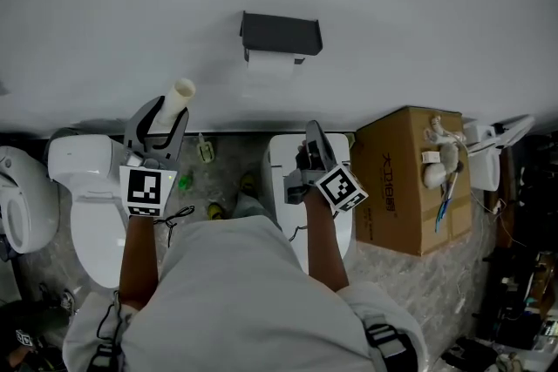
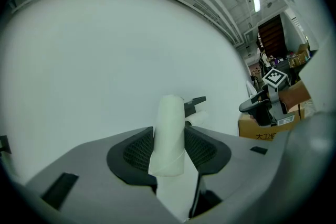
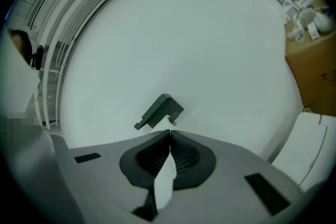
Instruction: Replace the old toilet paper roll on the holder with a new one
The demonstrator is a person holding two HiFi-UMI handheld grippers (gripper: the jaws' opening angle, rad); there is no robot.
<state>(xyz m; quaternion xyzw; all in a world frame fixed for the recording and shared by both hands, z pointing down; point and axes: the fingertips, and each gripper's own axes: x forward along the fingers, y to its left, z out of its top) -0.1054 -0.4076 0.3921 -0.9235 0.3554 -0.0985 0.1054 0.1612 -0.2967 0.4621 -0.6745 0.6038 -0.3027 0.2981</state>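
A dark grey holder [image 1: 281, 33] is fixed to the white wall, with a pale roll-like shape [image 1: 272, 64] just under it. My left gripper [image 1: 166, 113] is shut on an empty cardboard tube [image 1: 180, 91], which sticks up past the jaws toward the wall. In the left gripper view the tube [image 2: 170, 134] stands clamped between the pads, with the holder [image 2: 193, 105] behind it. My right gripper [image 1: 309, 139] is below and right of the holder, shut with nothing in it. In the right gripper view its jaws [image 3: 169, 135] meet, and the holder [image 3: 159, 111] lies just beyond them.
A white toilet [image 1: 87, 187] stands at the left and a second one [image 1: 288, 179] sits between my arms. A cardboard box [image 1: 405, 179] with white items on top is at the right, against the wall. Small bottles [image 1: 205, 151] lie on the floor.
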